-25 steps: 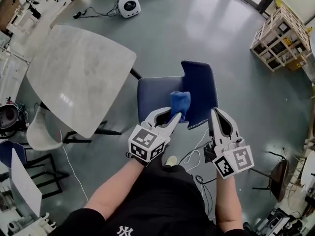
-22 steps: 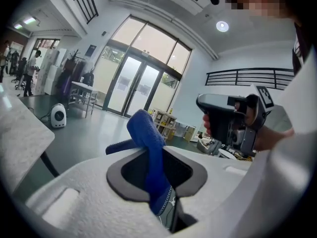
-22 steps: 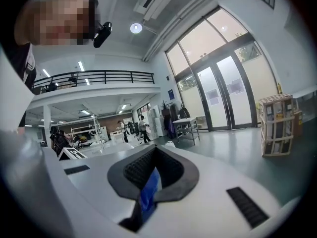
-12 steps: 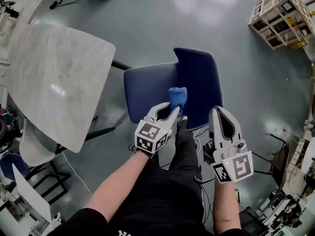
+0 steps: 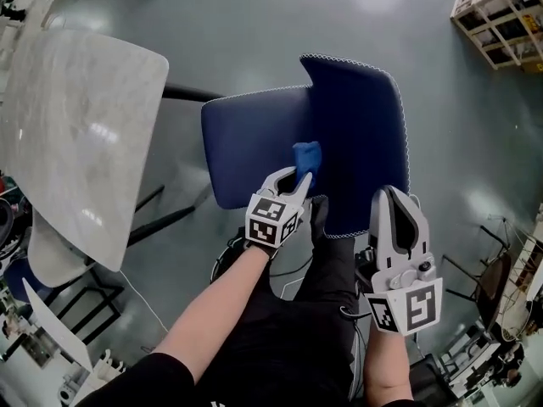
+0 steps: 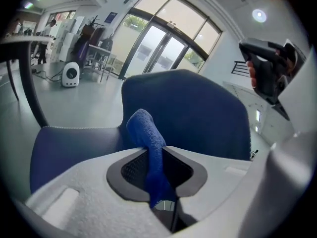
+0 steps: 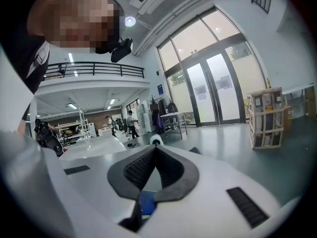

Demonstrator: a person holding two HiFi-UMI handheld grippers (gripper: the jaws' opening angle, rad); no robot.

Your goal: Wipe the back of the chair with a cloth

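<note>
A blue chair stands in front of me, its seat (image 5: 246, 147) to the left and its back (image 5: 361, 134) to the right in the head view. My left gripper (image 5: 299, 179) is shut on a blue cloth (image 5: 307, 153), which sticks up from the jaws over the seat, just in front of the back. In the left gripper view the cloth (image 6: 148, 140) stands upright between the pads, with the chair back (image 6: 198, 113) close behind it. My right gripper (image 5: 394, 197) is shut with nothing in it, at the near lower edge of the back, and it points out into the room (image 7: 154, 150).
A grey table (image 5: 76, 134) stands left of the chair, with a white chair (image 5: 51, 253) under its near side. A wooden crate (image 5: 501, 15) sits at the far right. Cables lie on the floor by my feet. Glass doors (image 7: 213, 93) lie beyond.
I have stepped closer to the chair. The left gripper has carried the cloth in over the seat toward the back. The right gripper has stayed shut beside it.
</note>
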